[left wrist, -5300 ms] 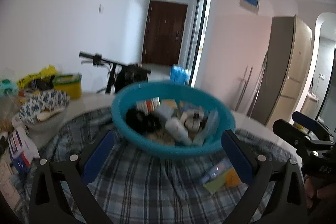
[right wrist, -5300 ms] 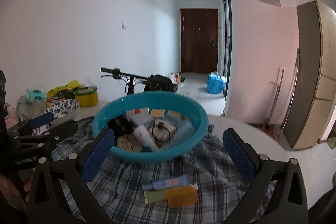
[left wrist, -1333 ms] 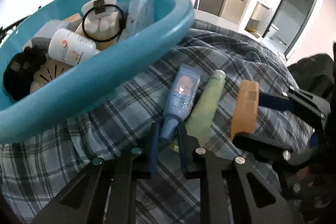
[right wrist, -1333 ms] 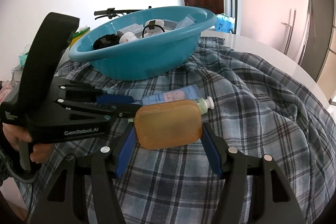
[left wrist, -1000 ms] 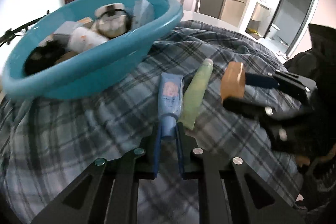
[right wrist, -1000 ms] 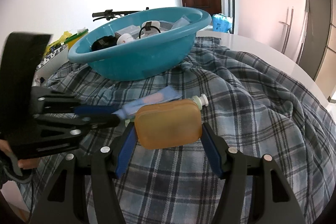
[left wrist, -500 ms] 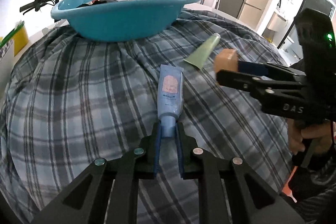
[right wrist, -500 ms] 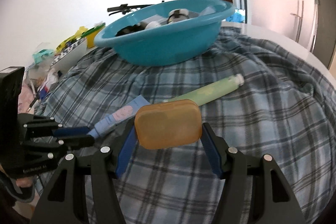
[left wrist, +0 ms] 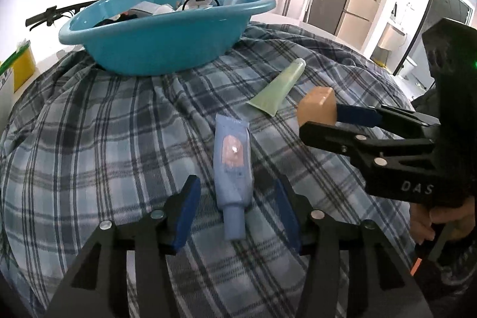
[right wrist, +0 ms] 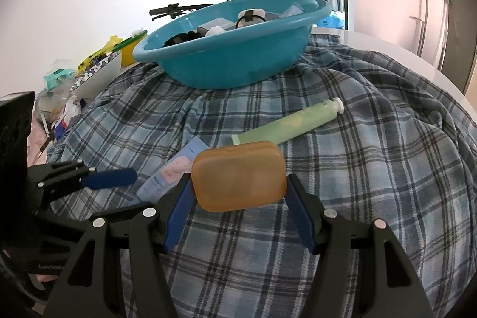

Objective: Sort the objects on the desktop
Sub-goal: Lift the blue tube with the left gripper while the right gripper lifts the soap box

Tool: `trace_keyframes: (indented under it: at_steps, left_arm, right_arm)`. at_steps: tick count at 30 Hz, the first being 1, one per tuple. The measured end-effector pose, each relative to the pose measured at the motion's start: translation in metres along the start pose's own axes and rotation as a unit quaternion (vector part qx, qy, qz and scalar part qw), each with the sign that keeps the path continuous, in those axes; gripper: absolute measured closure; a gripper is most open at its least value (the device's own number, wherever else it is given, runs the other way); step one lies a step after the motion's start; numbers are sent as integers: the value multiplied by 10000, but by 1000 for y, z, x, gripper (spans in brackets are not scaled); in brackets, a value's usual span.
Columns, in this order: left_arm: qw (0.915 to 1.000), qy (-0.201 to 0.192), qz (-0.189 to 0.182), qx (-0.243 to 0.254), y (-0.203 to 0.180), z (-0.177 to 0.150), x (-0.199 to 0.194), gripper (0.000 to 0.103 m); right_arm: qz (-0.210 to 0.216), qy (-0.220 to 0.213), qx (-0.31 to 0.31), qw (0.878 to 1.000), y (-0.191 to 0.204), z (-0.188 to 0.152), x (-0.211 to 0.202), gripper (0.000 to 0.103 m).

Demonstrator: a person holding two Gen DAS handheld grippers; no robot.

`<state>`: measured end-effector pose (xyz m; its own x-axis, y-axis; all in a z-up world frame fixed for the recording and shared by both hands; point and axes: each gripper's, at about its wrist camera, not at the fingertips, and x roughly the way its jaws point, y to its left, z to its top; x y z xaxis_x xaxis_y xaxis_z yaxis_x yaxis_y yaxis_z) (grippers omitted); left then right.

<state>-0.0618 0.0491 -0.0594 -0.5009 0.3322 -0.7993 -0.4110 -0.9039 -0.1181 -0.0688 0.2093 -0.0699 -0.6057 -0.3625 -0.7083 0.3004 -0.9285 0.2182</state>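
- The blue tube (left wrist: 233,159) lay flat on the plaid cloth (left wrist: 89,145), cap end toward the left wrist camera, crimped end toward the teal basin (left wrist: 167,29). It looked light and soft-walled, likely to dent under a hard pinch and a little slick; the stiffer cap or shoulder seemed the safest place to take it.
- The left tool (left wrist: 235,210) stood spread wide, one blue pad on either side of the tube's lower end. Neither pad appeared to touch it, so nothing was held.
- The orange soap case (right wrist: 238,176) sat clamped between the pads of the right tool (right wrist: 238,206), gripped across its long sides and raised off the cloth. It looked rigid, smooth-shelled and light; with the pads low on its rounded sides, it could slip or twist if tilted.
- The green tube (right wrist: 286,124) lay just beyond the case, white cap pointing away to the right, apart from both tools. It seemed the same soft, squeezable sort, best taken near the cap.
- The basin stood at the far side of the cloth, well apart from the tubes and already holding small toiletries.
- The cloth covered a pale counter (right wrist: 387,46) and looked rumpled, so things on it might roll or slide.
- A yellow tub (right wrist: 131,51) and other clutter sat at the far left edge.
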Motion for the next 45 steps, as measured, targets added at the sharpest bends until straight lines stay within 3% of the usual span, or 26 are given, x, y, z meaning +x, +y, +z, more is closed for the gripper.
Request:
trace_keyframes:
  at_steps: [9, 14, 23, 28, 33, 45]
  left_arm:
    - [9997, 145, 191, 25, -2, 7, 20, 50]
    - [9996, 143, 260, -9, -2, 9, 24, 70]
    - [9979, -18, 381, -520, 18, 0, 7, 70]
    - [9930, -326, 590, -969, 38, -8, -12, 70]
    - [9902, -561, 761, -1028, 37, -9, -24, 70]
    - [9839, -1042, 695, -1276, 30, -11, -49, 70]
  right_arm:
    - [48, -58, 59, 10000, -7, 1, -3, 43]
    - [63, -36, 66, 10000, -6, 0, -1, 43]
    - [46, -41, 72, 10000, -7, 1, -2, 43]
    - [84, -45, 72, 9999, -5, 2, -1, 43]
    - [107, -78, 0, 9999, 3, 3, -3, 43]
    - [-44, -202, -85, 9997, 13, 5, -11, 43]
